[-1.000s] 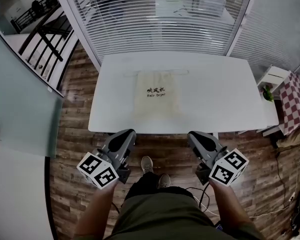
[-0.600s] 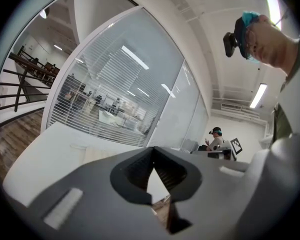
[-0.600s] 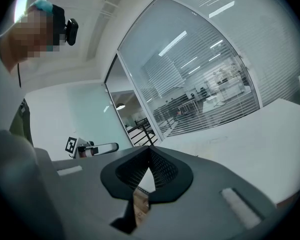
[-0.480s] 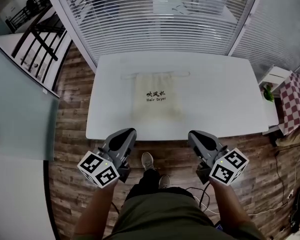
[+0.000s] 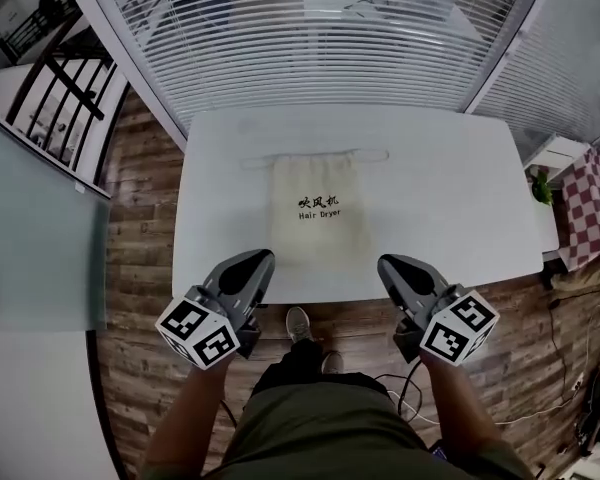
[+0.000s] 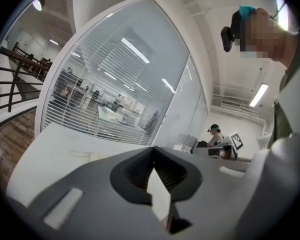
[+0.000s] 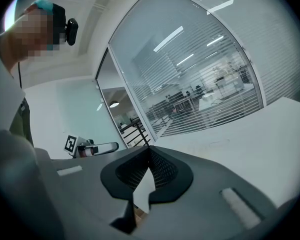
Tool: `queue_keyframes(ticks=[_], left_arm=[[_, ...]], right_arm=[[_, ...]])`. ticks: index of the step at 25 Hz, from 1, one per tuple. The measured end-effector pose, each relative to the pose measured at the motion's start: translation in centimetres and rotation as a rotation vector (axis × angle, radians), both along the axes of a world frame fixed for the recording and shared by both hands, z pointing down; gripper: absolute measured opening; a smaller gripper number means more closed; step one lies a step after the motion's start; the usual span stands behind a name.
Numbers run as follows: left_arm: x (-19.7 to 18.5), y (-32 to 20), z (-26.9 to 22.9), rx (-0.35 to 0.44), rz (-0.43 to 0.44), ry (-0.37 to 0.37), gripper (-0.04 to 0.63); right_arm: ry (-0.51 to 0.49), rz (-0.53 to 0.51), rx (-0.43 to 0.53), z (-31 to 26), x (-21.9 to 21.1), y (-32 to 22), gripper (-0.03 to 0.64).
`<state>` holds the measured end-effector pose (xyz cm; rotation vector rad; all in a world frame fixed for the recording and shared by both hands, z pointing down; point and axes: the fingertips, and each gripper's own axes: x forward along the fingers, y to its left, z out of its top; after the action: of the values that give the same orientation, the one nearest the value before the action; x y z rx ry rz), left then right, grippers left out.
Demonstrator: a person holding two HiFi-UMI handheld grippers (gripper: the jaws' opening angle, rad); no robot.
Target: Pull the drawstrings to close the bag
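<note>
Left gripper [image 5: 256, 260] and right gripper [image 5: 387, 264] both have jaws closed tight and empty, hanging short of the bag [image 5: 318, 223] on the counter [image 5: 450, 193], drawstrings [image 5: 315, 155] well beyond them, so I'd guess just lining up.

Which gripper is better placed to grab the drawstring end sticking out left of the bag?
Left. The left gripper hovers shut and empty at the near edge of the table, almost in line with that drawstring end. The right gripper would probably have to cross over the bag.
</note>
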<state>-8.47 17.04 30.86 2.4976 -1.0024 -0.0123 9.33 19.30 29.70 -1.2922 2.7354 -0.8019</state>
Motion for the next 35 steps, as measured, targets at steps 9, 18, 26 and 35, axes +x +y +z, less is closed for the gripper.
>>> queue_keyframes(ticks=[9, 18, 26, 35], left_arm=[[-2.4, -6.2, 0.9, -0.018, 0.033, 0.001, 0.006], [-4.2, -9.9, 1.9, -0.027, 0.040, -0.023, 0.005], [-3.7, -12.0, 3.5, -0.062, 0.028, -0.056, 0.006], [-2.3, -16.0, 5.8, -0.102, -0.032, -0.107, 0.006]], right_arm=[[0.021, 0.022, -0.020, 0.6, -2.3, -6.0, 0.009], [0.038, 0.074, -0.027, 1.1, -2.1, -9.5, 0.009], [0.047, 0.089, -0.050, 2.5, -0.1, -12.1, 0.009], [0.087, 0.021, -0.069, 5.2, 1.9, -17.2, 0.009]])
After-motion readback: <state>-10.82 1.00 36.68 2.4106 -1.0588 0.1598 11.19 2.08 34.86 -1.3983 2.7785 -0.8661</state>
